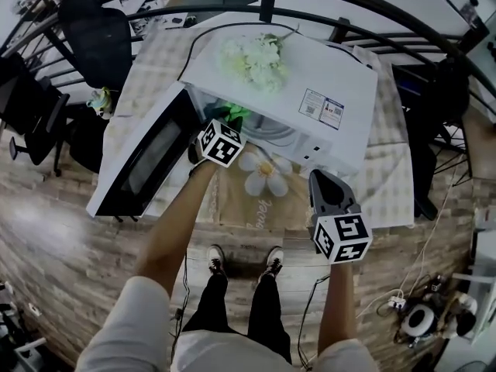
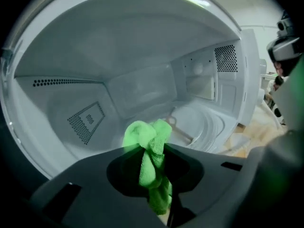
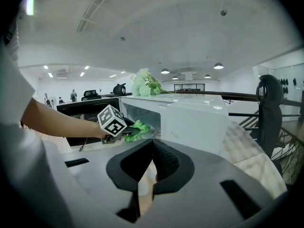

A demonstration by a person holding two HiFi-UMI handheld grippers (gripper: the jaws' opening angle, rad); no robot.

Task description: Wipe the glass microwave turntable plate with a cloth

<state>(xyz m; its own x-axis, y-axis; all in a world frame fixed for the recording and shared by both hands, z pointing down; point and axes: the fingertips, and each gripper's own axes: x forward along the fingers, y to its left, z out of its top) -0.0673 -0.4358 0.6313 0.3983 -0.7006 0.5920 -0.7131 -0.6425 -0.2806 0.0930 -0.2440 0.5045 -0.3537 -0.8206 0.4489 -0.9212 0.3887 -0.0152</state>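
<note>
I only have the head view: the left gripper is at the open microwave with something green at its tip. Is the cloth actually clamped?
Observer: Yes. In the left gripper view the left gripper has its jaws closed on the green cloth, and a bunched wad sticks out past the tips.
Operator: Good. Is the glass plate in there, and where does it sit from the cloth?
Observer: It lies flat on the floor of the microwave, ahead and to the right of the cloth. I cannot tell whether the cloth touches it.
</note>
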